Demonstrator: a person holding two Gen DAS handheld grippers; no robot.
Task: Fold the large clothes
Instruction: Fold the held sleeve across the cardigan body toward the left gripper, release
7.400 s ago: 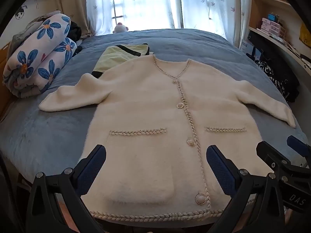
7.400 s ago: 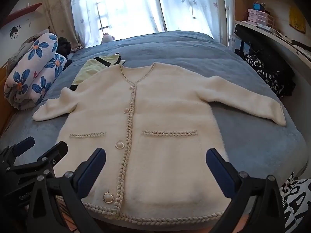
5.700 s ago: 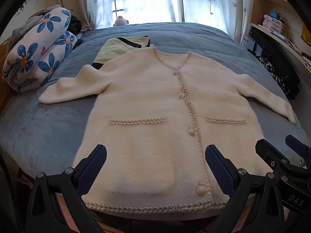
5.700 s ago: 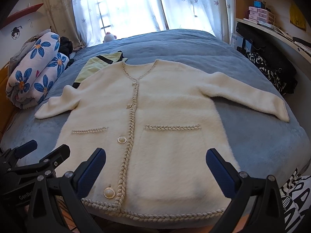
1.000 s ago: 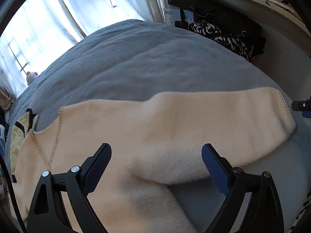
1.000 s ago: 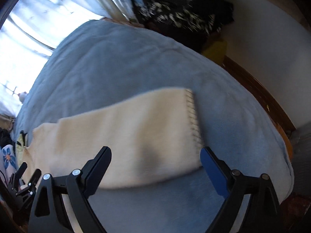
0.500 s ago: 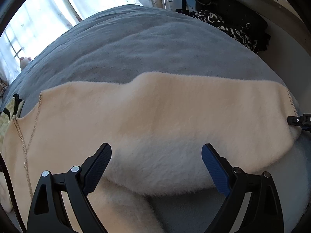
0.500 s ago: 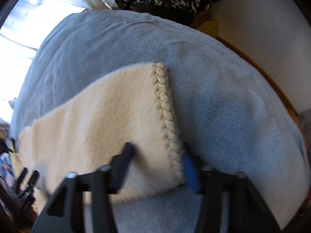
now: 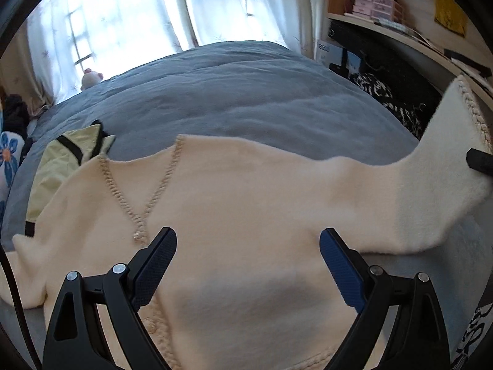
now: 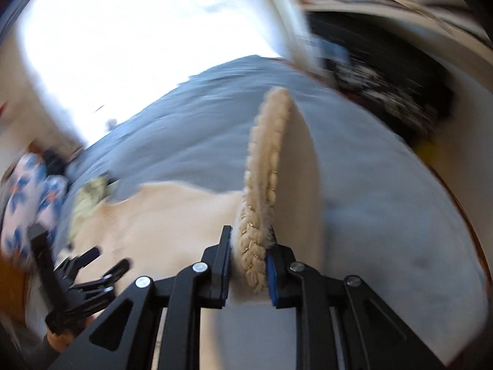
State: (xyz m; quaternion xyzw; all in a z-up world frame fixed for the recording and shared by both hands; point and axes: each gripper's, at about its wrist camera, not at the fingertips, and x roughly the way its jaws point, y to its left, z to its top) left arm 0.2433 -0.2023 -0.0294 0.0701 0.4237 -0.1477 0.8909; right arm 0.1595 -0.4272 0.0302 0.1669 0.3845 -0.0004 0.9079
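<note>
So there's one big cream fluffy cardigan (image 9: 234,215) spread front-up across a grey-blue plush bed cover (image 9: 246,92), which looks soft and a bit wrinkly. The cardigan is fuzzy all over, with a rope-like braided trim running down its V-neck and one small pearly button visible just under the V.

The right gripper (image 10: 248,273) has just been closing, and its two blue-padded jaws are now clamped on the braided cuff (image 10: 262,203) of the cardigan's right-hand sleeve. The cuff stands up off the bed, edge-on to the right wrist camera, with a thin gold thread woven through the braid. In the left wrist view that sleeve rises toward the far right.

The left gripper (image 9: 248,265) hangs over the cardigan's chest with its two jaws spread wide and nothing between them. The pads are blue with a fine grid texture.

Far left, a pale yellow-green folded garment with black trim (image 9: 67,154) peeks out from under the cardigan's shoulder. Beside it at the left edge is one white bundle with blue flowers (image 10: 34,191). The right wrist view is pretty blurry.
</note>
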